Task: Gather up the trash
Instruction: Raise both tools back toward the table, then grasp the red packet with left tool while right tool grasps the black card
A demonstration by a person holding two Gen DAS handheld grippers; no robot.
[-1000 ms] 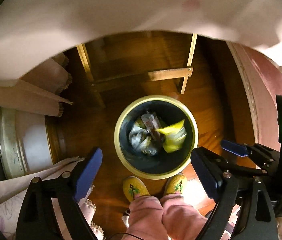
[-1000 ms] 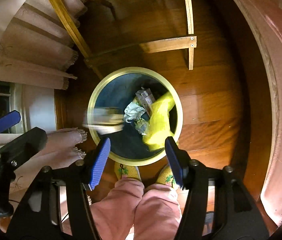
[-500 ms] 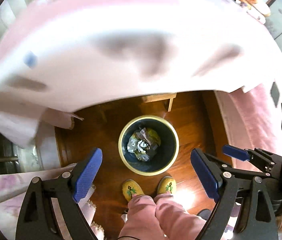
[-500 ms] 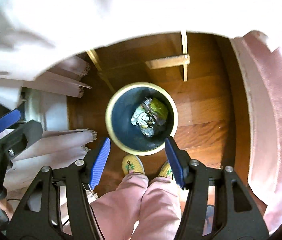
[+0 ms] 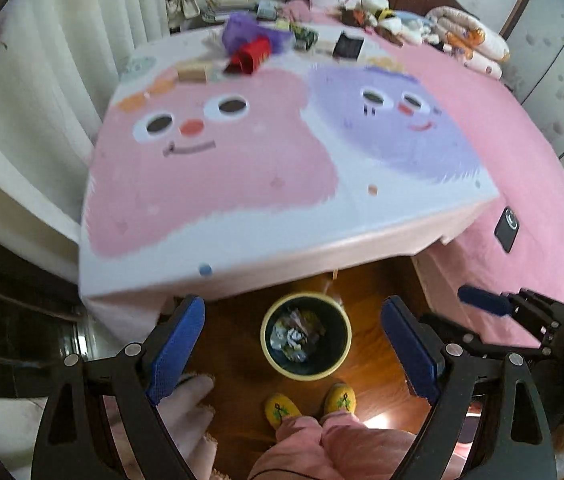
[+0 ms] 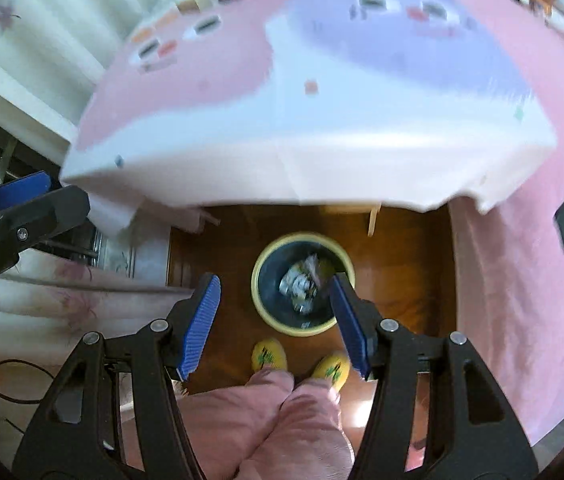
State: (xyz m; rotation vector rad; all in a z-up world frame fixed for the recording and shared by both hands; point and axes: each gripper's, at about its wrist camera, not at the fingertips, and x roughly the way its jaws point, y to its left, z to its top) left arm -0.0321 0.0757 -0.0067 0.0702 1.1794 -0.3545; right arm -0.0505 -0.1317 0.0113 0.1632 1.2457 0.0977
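The left gripper (image 5: 292, 344) and the right gripper (image 6: 274, 320) are both spread wide with nothing in them. The trash bin (image 5: 280, 364) stands on the wood floor (image 5: 378, 344), near the yellow slippers (image 5: 280, 410). Crumpled trash (image 5: 294, 334) lies inside it. More bits (image 5: 250, 54) sit at the far end of the table (image 5: 218, 184).

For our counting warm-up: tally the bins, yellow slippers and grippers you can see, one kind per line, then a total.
Bins: 1, the trash bin
Yellow slippers: 2
Grippers: 2, left gripper, right gripper
Total: 5
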